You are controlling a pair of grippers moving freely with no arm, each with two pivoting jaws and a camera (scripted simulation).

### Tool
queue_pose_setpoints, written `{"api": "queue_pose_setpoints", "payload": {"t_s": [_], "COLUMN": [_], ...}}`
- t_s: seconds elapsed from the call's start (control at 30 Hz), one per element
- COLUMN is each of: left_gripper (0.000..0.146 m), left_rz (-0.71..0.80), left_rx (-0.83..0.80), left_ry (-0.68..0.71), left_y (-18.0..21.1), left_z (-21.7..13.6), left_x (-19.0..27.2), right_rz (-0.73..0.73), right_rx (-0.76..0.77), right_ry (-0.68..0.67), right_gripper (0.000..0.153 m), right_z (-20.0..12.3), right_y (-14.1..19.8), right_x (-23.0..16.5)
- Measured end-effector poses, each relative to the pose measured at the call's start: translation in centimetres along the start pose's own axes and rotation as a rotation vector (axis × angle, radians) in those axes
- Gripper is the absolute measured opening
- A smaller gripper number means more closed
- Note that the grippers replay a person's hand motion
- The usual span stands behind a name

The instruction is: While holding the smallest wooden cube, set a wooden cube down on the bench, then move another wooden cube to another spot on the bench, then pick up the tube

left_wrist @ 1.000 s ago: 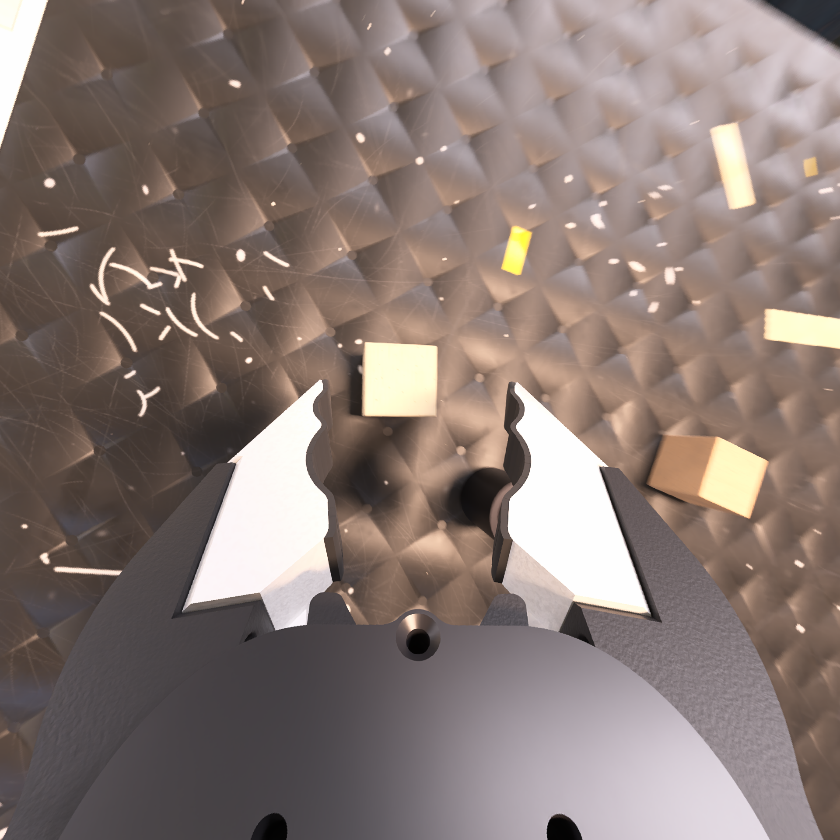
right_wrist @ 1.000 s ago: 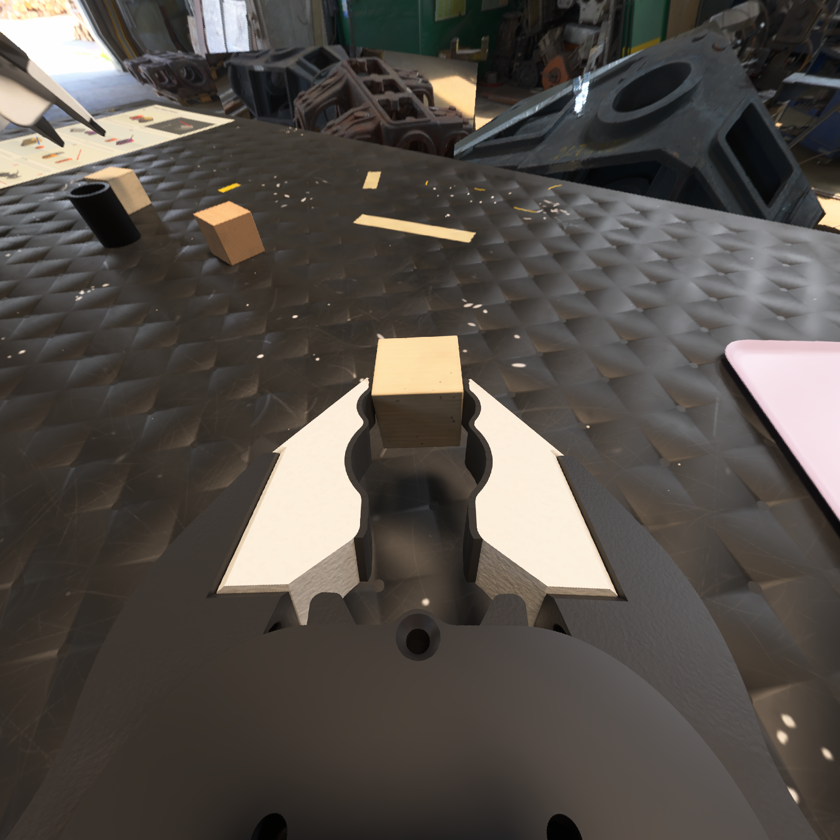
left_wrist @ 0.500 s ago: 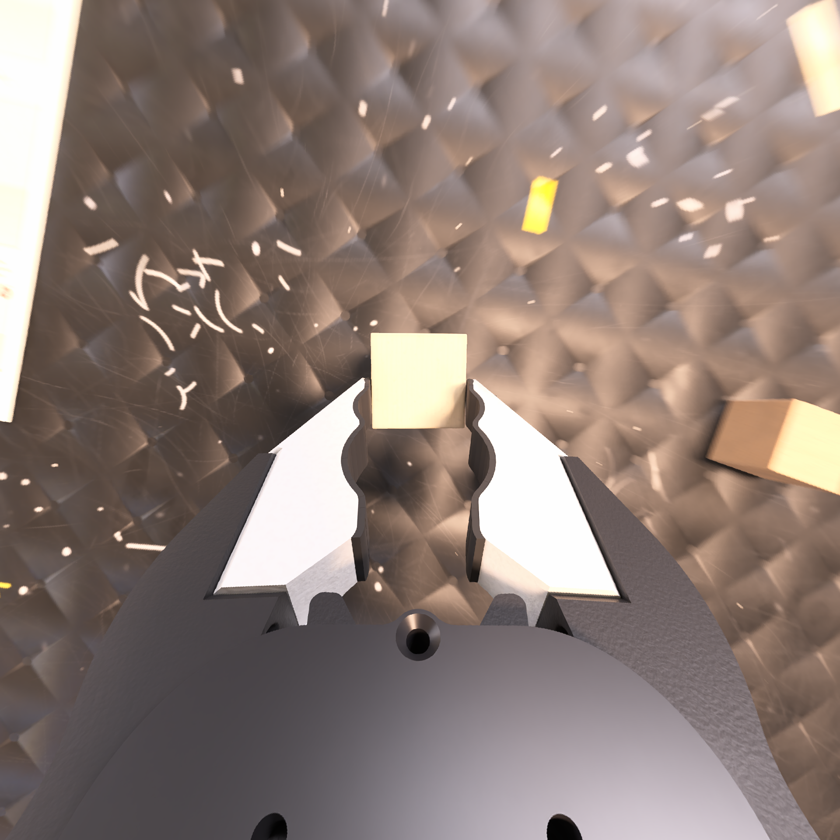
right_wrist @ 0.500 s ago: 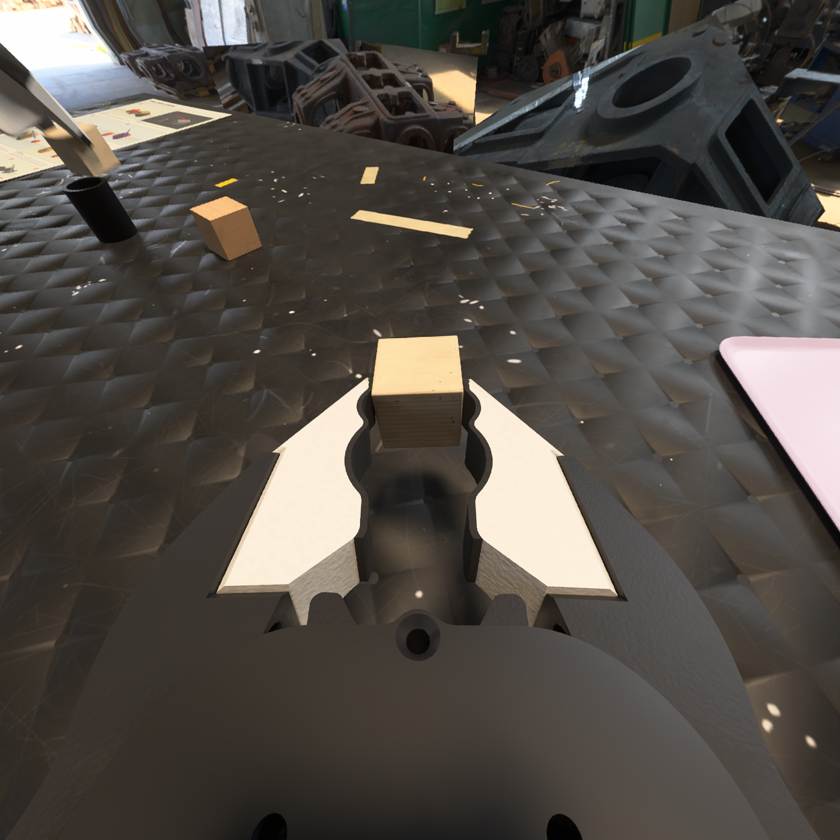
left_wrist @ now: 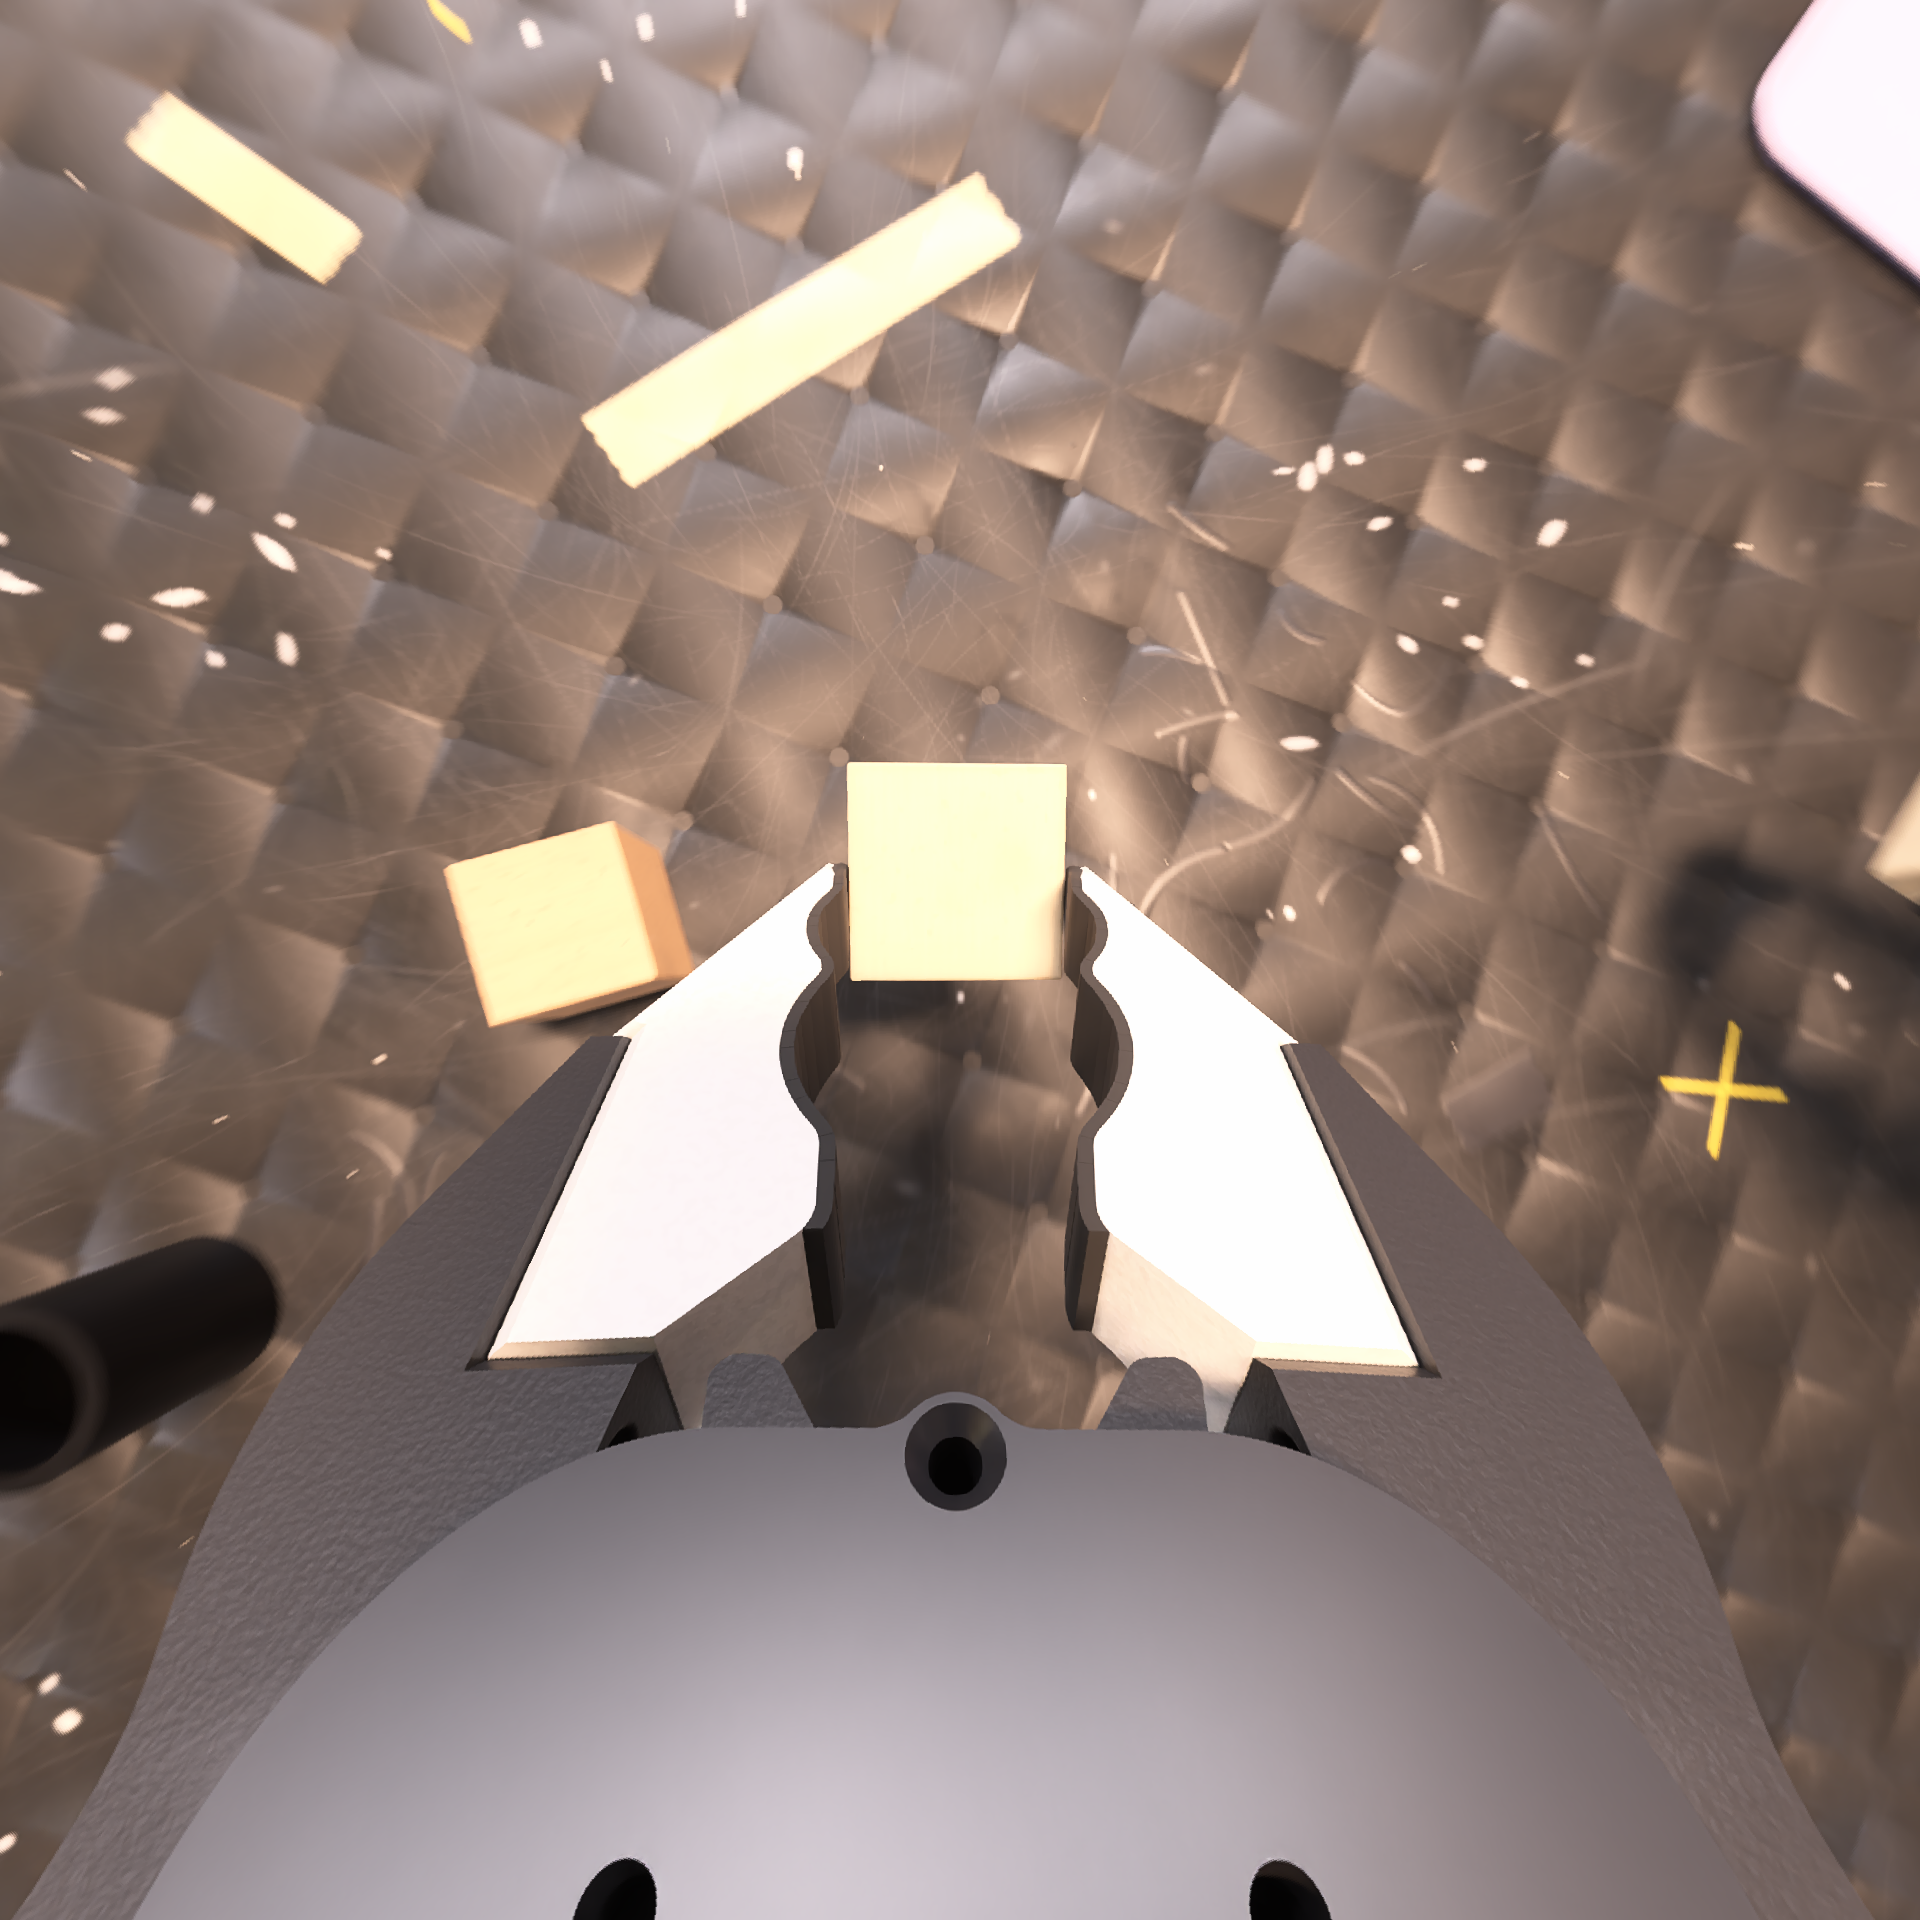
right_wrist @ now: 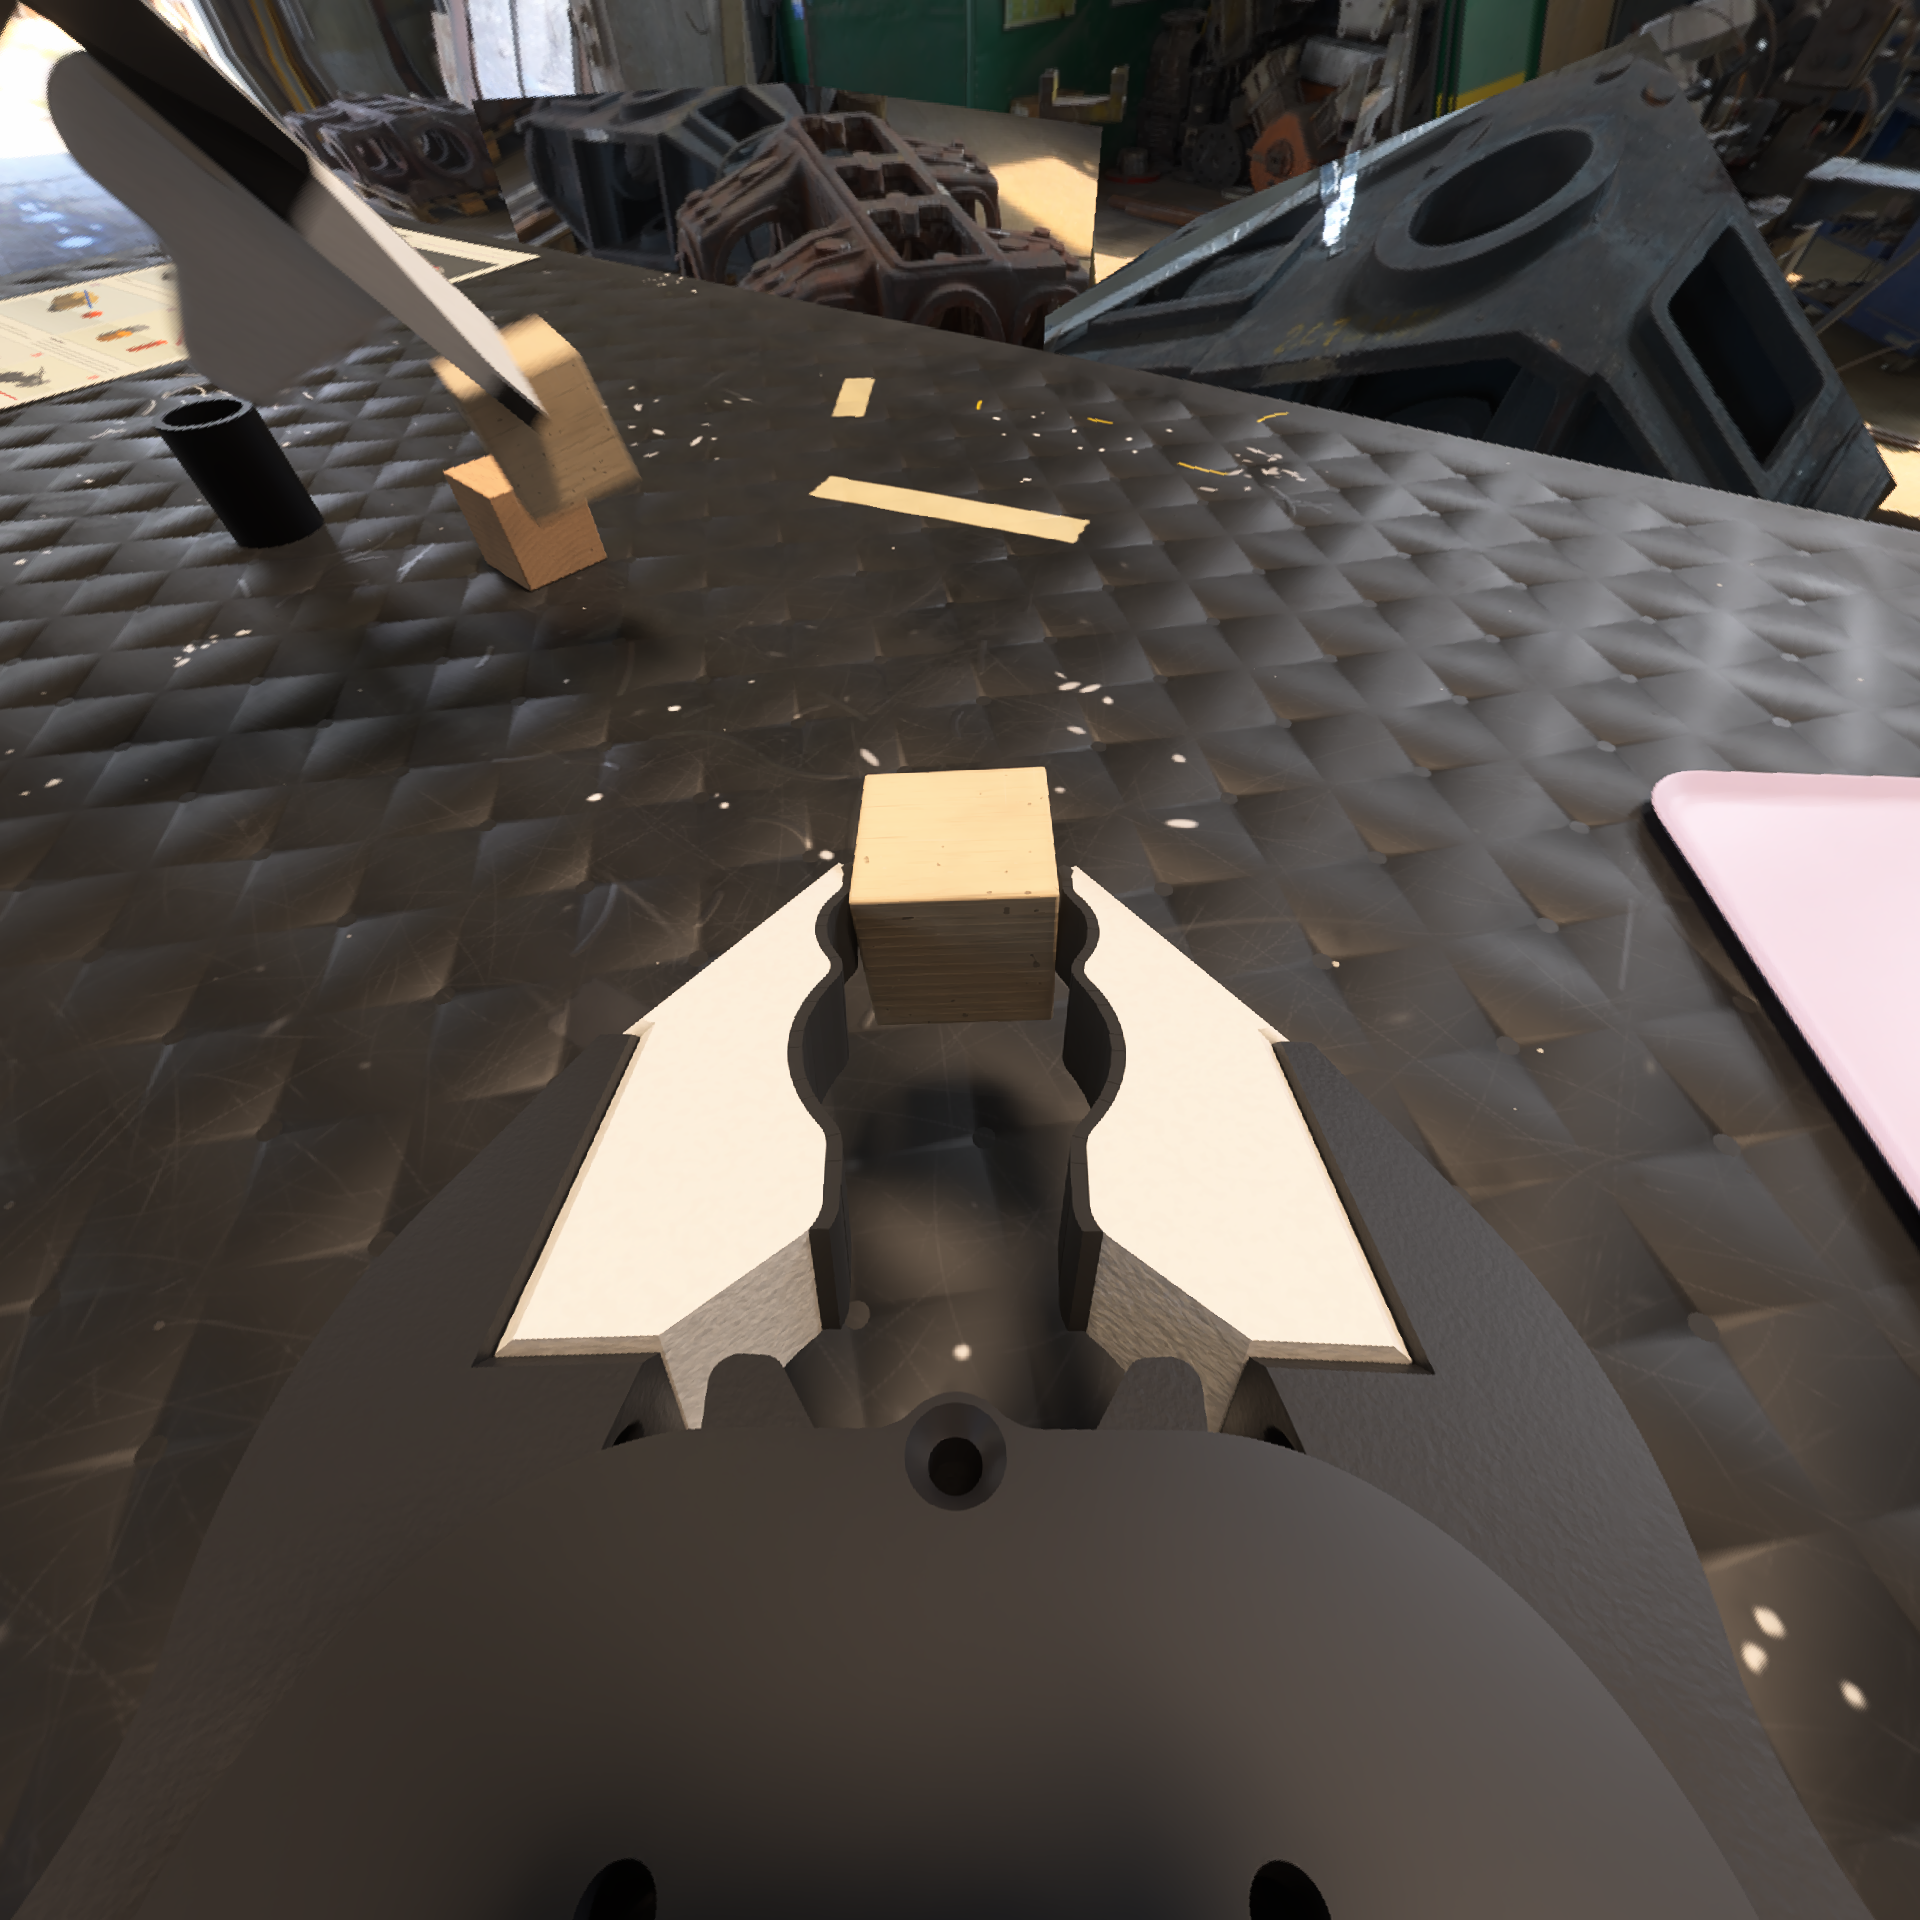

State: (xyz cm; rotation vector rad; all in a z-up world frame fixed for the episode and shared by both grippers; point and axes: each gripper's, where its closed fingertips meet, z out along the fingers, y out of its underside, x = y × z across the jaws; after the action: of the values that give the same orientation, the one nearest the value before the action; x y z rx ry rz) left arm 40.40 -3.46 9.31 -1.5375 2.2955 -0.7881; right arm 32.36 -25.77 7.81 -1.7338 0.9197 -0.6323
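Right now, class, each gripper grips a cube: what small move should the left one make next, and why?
Probably carry its cube sideways to bare bench, then lower it. The left gripper holds it in the air close to the orange cube. The right gripper should keep its cube.

Premises: a heavy industrial workshop. Large dark cast-metal machine housings [right_wrist: 1507,260] and rusted castings [right_wrist: 862,218] stand behind the desk [right_wrist: 1351,644], before green walls [right_wrist: 914,42]. The desk's scratched, diamond-embossed metal surface carries white flecks and tape strips [right_wrist: 945,509].
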Motion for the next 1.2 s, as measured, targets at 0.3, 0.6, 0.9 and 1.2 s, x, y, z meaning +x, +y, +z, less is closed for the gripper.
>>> {"api": "queue_pose_setpoints", "payload": {"t_s": [0.3,0.6,0.9,1.2], "left_gripper": [0.042,0.078,0.076,0.074], "left_rz": [-0.12,-0.072,-0.246,-0.44], "left_rx": [-0.155,0.068,0.264,-0.073], "left_ry": [-0.128,-0.167,-0.25,-0.202], "left_y": [0.2,-0.6,6.4,11.1], "left_z": [7.7,0.7,-15.0,-5.5], "left_x": [-1.6,-1.9,-13.5,-20.9], "right_rz": [0.013,0.007,-0.009,-0.03], "right_rx": [0.004,-0.005,-0.021,-0.066], "right_ry": [-0.005,-0.008,0.0,-0.014], "right_gripper": [0.038,0.038,0.038,0.038], "right_z": [-0.1,0.0,0.2,1.2], "right_y": [-0.1,0.1,0.4,1.5], "right_x": [0.3,0.1,-0.2,-0.9]}}
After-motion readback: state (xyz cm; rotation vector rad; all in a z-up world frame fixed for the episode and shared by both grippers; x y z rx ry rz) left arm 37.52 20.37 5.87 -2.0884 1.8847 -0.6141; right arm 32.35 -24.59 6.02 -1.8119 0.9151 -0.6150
